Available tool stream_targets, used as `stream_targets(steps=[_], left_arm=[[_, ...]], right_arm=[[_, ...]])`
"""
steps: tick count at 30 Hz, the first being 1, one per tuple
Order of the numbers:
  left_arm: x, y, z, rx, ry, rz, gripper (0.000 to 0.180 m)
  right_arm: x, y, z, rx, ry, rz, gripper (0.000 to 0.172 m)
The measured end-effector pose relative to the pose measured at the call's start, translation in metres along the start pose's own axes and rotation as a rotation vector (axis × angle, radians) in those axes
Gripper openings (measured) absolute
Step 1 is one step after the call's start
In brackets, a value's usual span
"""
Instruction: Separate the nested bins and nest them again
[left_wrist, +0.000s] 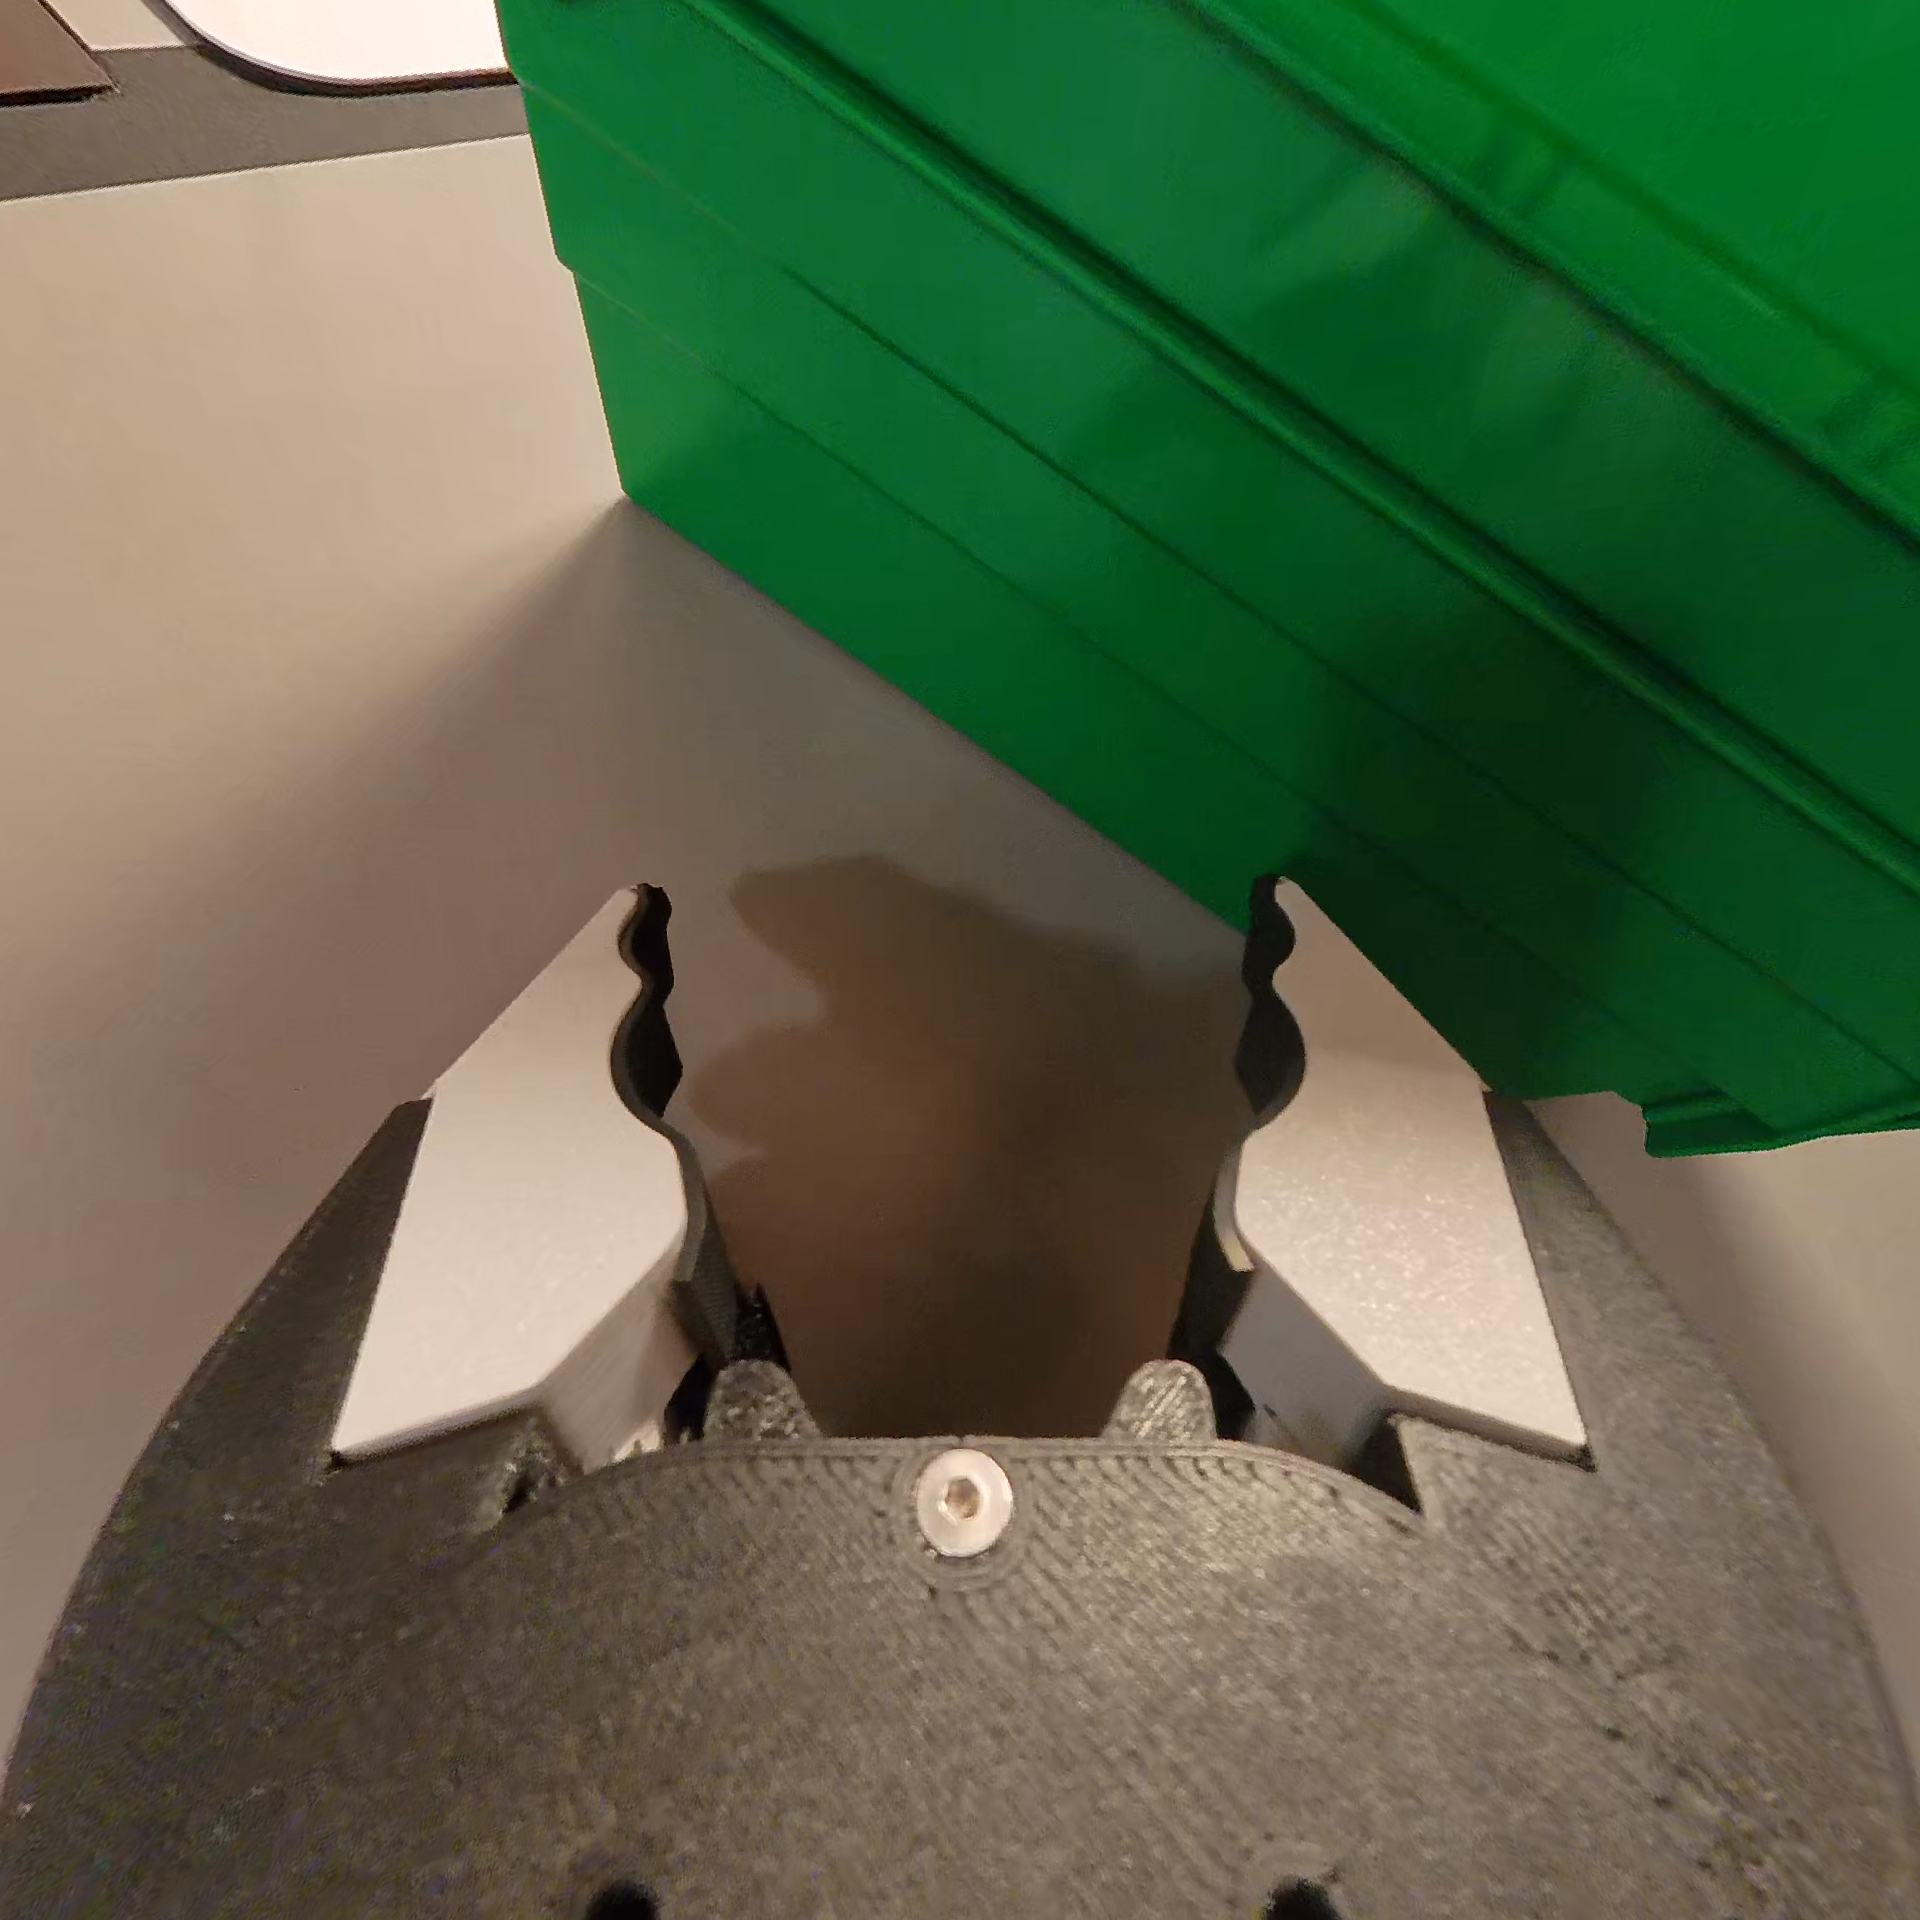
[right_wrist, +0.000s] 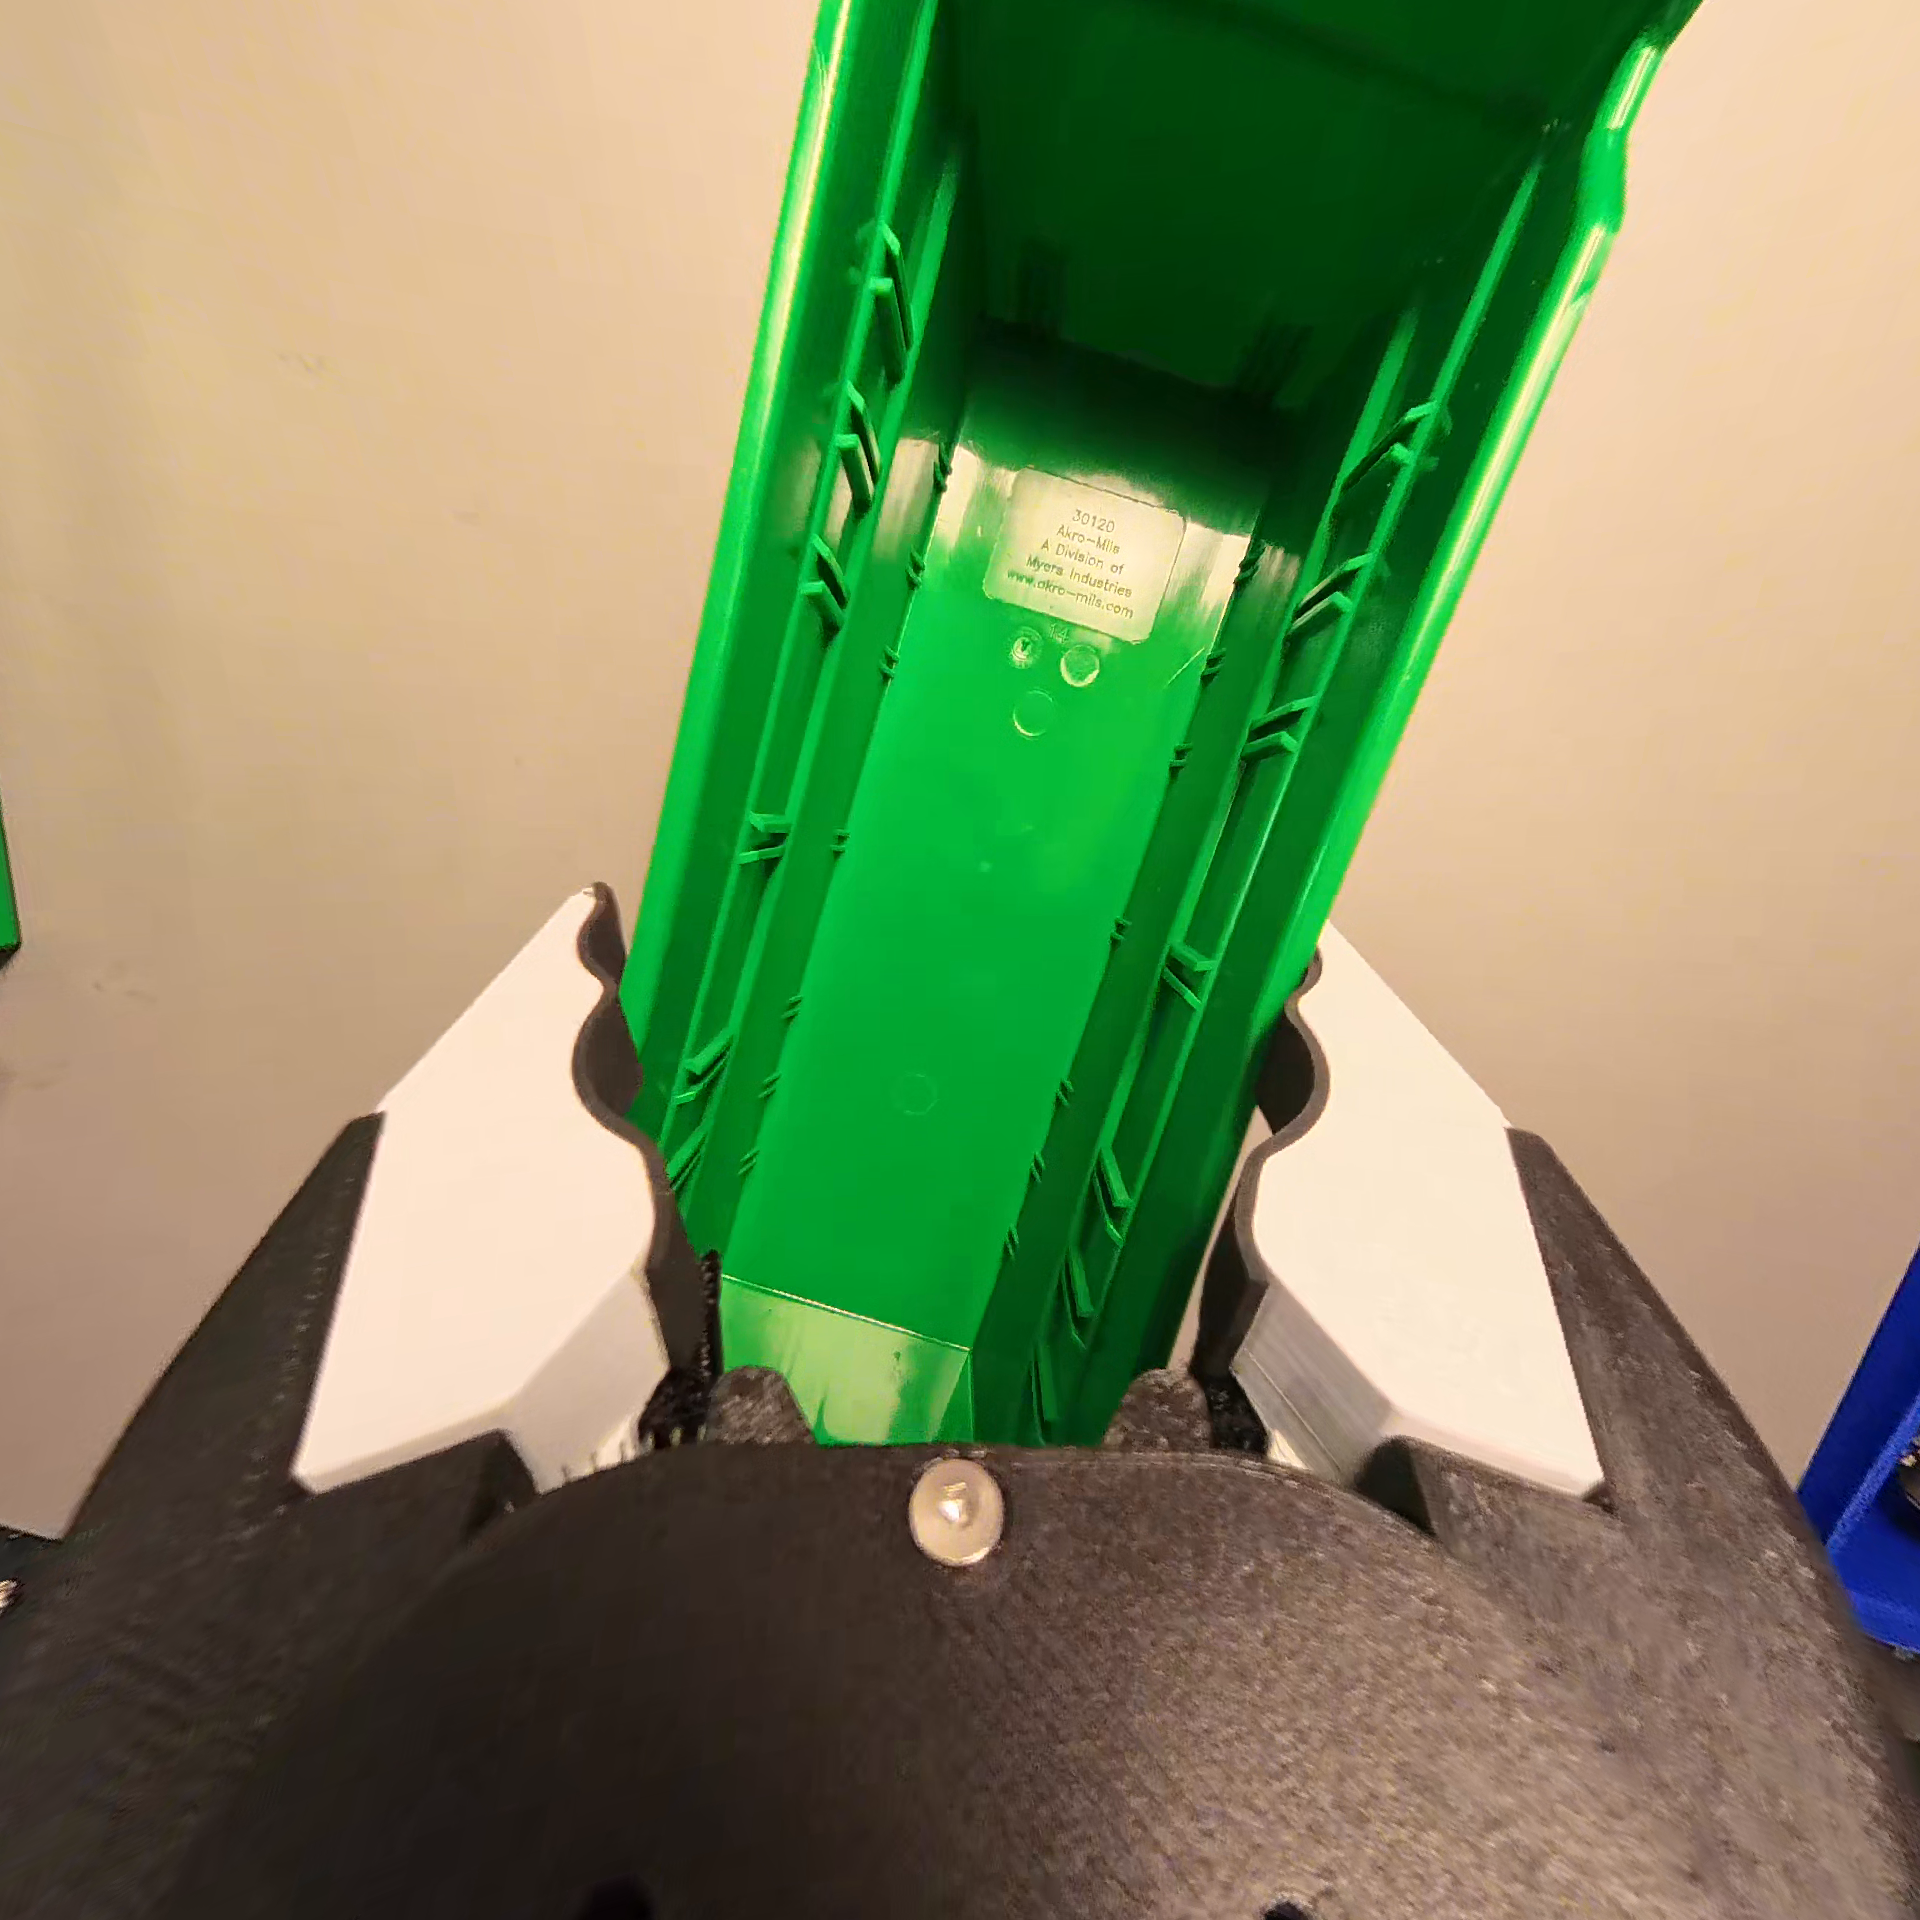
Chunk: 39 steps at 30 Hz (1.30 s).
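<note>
Beside the left gripper (left_wrist: 956, 904), released, green bin stack (left_wrist: 1247, 416) edge, right gripper (right_wrist: 956, 935) grasping green bin (right_wrist: 1018, 831).

Green bins (left_wrist: 1247, 416) run off the top and right edges; the held bin's (right_wrist: 1039, 831) far end is cropped

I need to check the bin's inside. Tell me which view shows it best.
The right wrist view: the green bin sits between the right claw fingers, its ribbed interior open to the camera. The left wrist view shows only outer walls of stacked green bins.
</note>
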<state>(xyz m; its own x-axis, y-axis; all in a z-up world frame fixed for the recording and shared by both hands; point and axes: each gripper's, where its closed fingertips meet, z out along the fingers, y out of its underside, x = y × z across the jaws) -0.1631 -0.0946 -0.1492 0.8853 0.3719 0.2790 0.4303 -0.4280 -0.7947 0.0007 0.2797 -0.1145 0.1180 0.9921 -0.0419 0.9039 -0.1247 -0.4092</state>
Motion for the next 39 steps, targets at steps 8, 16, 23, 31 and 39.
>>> stream_targets(steps=[8, 16, 23, 31, 39], left_arm=[[-0.002, -0.001, 0.0, 0.013, -0.002, -0.015, 0.108], [-0.003, -0.002, 0.0, 0.016, -0.005, -0.017, 0.107], [-0.004, -0.003, 0.0, 0.019, -0.006, -0.023, 0.106], [-0.005, -0.005, -0.001, 0.036, 0.009, -0.053, 0.105], [-0.006, -0.005, -0.001, 0.033, 0.004, -0.053, 0.104]], right_arm=[[-0.014, -0.011, -0.017, 0.034, -0.027, -0.045, 0.113], [-0.073, -0.061, -0.08, 0.178, -0.15, -0.125, 0.112], [-0.188, -0.122, -0.154, 0.3, -0.351, -0.285, 0.114], [-0.295, -0.152, -0.118, 0.211, -0.462, -0.308, 0.115], [-0.301, -0.169, -0.098, 0.166, -0.39, -0.243, 0.118]])
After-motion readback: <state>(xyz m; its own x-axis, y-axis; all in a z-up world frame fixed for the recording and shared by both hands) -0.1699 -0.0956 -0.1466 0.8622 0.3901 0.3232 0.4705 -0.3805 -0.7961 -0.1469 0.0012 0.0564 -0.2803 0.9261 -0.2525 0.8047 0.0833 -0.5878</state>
